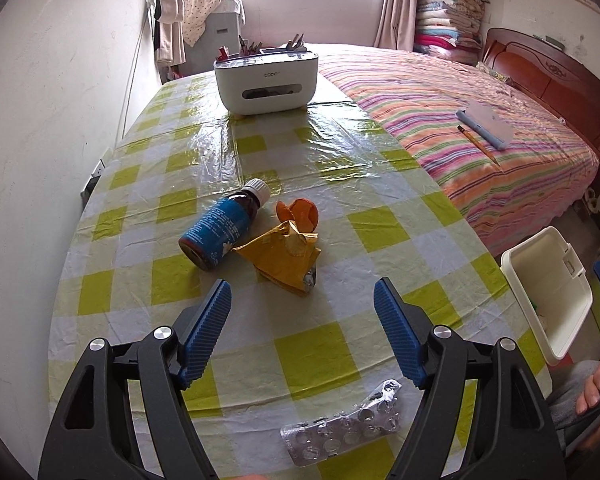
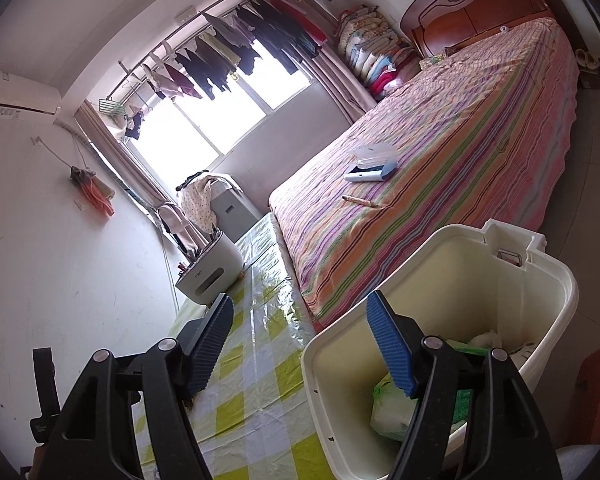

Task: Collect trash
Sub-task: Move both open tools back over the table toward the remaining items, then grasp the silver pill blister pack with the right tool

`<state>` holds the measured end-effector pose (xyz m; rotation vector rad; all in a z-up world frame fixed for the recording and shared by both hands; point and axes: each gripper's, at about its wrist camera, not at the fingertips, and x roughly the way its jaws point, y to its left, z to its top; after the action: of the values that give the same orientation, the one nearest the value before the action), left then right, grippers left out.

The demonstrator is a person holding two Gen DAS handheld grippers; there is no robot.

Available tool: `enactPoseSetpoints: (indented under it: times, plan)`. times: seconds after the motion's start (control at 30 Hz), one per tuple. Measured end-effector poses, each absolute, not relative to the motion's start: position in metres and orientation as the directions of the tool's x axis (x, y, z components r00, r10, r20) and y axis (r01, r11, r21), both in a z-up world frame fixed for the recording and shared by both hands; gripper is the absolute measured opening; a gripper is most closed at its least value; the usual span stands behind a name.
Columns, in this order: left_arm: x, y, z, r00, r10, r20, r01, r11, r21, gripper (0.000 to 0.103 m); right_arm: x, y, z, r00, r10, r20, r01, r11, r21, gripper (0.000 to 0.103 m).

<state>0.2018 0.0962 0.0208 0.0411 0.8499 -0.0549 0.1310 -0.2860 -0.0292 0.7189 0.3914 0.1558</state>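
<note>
On the green-checked tablecloth [image 1: 324,352] lie a blue-labelled bottle [image 1: 220,228] on its side, orange peel [image 1: 302,214], a crumpled yellow wrapper [image 1: 284,260] and a silver blister pack [image 1: 344,424]. My left gripper [image 1: 302,284] stands open just short of the wrapper, nothing between its fingers; the blister pack lies under its right arm. The white trash bin [image 1: 548,292] sits off the table's right edge. In the right wrist view my right gripper [image 2: 299,297] is open and empty, its right finger over the bin [image 2: 440,280], which holds bagged trash [image 2: 392,404].
A white desk organiser [image 1: 266,78] with pens stands at the table's far end. The striped bed [image 1: 480,120] borders the table's right side, with a pencil case [image 1: 486,126] on it. A wall runs along the left. A person's hand [image 1: 596,384] shows at the lower right.
</note>
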Motion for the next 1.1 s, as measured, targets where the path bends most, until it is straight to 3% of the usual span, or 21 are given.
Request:
enactPoseSetpoints:
  times: [0.4, 0.83, 0.93, 1.1]
  plan:
    - [0.198, 0.130, 0.020, 0.663, -0.010, -0.749, 0.023, 1.000, 0.007, 0.074, 0.134, -0.259, -0.025, 0.903, 0.296, -0.310, -0.035, 0.771, 0.635, 0.067]
    - [0.208, 0.191, 0.025, 0.663, -0.002, -0.749, -0.090, 0.993, -0.082, 0.077, 0.141, -0.226, -0.024, 0.873, 0.325, -0.363, -0.063, 0.814, 0.578, 0.067]
    - [0.209, 0.203, 0.021, 0.652, 0.002, -0.759, -0.113, 0.989, -0.094, 0.077, 0.144, -0.211, -0.024, 0.849, 0.373, -0.374, -0.113, 0.819, 0.562, 0.067]
    - [0.210, 0.213, 0.014, 0.632, 0.000, -0.775, -0.130, 0.986, -0.106, 0.077, 0.148, -0.167, -0.022, 0.733, 0.571, -0.369, -0.348, 0.781, 0.518, 0.067]
